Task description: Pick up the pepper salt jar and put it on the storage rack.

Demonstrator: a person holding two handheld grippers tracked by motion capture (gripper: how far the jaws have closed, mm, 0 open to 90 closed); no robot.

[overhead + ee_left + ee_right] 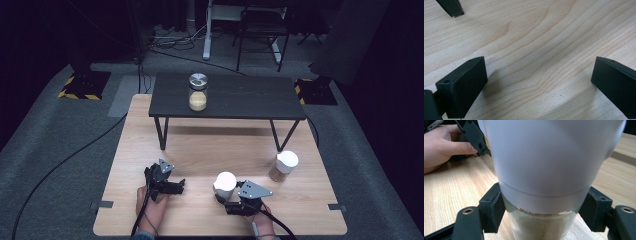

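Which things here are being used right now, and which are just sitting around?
In use:
- right gripper, shut on white-lidded jar

Just sitting:
- left gripper, open over bare wood
- second white-lidded jar
- metal-lidded jar on black table

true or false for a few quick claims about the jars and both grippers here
1. The right gripper is shut on the white-lidded jar. True.
2. The left gripper holds a jar. False: its jaws stand open over bare wooden table.
3. The metal-lidded jar stands on the small black table. True.
4. The second white-lidded jar lies on its side. False: it stands upright on the wooden table.
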